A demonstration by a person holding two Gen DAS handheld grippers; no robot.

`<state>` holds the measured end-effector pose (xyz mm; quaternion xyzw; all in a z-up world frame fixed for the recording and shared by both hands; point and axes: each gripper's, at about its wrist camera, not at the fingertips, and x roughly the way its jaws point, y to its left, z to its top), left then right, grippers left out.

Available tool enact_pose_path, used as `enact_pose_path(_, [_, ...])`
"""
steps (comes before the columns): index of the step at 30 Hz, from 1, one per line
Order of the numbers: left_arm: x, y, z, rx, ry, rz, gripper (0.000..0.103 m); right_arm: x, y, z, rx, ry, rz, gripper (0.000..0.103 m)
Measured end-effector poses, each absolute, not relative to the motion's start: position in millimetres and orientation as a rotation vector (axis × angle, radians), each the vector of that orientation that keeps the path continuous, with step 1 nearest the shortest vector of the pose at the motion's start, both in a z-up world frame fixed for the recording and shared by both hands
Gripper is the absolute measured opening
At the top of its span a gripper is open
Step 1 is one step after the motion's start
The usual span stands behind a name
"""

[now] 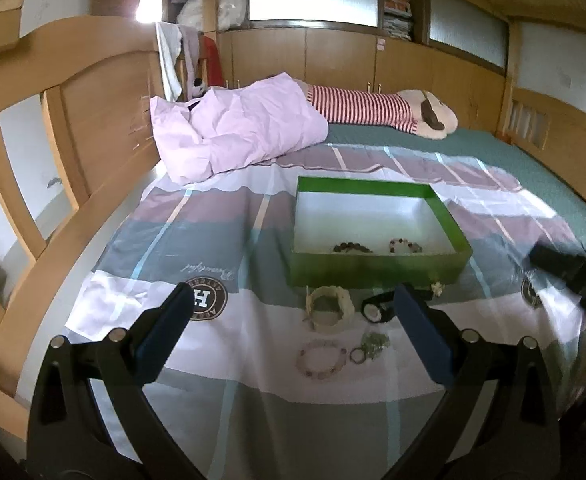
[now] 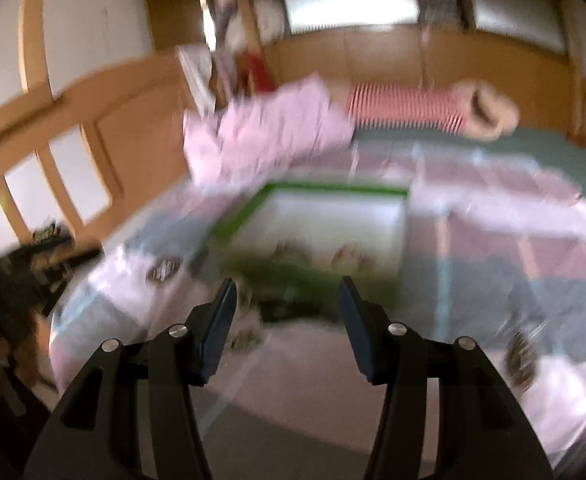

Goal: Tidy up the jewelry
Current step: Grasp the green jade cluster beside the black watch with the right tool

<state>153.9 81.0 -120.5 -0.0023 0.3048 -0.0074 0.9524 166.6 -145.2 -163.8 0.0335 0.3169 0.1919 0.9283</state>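
A green box (image 1: 377, 270) with a white inside sits on the bed and holds a dark bead bracelet (image 1: 352, 247) and a mixed bead bracelet (image 1: 405, 245). In front of it lie a cream woven band (image 1: 329, 309), a black watch (image 1: 376, 309), a pink bead bracelet (image 1: 322, 359) and a small green cluster piece (image 1: 371, 345). My left gripper (image 1: 293, 308) is open and empty, just short of these loose pieces. My right gripper (image 2: 288, 302) is open and empty, in a blurred view facing the box (image 2: 305, 276). It also shows at the right edge of the left wrist view (image 1: 565, 266).
A checked plastic sheet (image 1: 197, 248) covers the near bed. A pink quilt (image 1: 237, 128) and a striped plush toy (image 1: 377, 110) lie beyond the box. A wooden headboard (image 1: 73, 128) runs along the left, cabinets at the back.
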Motion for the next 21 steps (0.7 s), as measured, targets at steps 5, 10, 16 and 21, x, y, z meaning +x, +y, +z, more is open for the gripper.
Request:
enact_pose_path(5, [159.8, 85.7, -114.5, -0.038, 0.604, 0.006, 0.099, 189.6, -91.9, -222.4, -0.030, 0.823, 0.455, 0.043])
enact_pose_path(10, [165.6, 87.5, -114.9, -0.031, 0.602, 0.018, 0.099, 205.8, -57.2, -265.6, -0.104, 0.909, 0.492, 0.043])
enact_pose_path(16, [172.4, 93.8, -119.2, -0.039, 0.627, 0.016, 0.099, 220.2, -40.6, -288.0, -0.147, 0.932, 0.472, 0.035])
enact_pose_path(21, [176.0, 93.7, -123.2, -0.038, 0.647, 0.004, 0.099, 225.5, -32.8, -290.9, -0.185, 0.911, 0.491, 0.019])
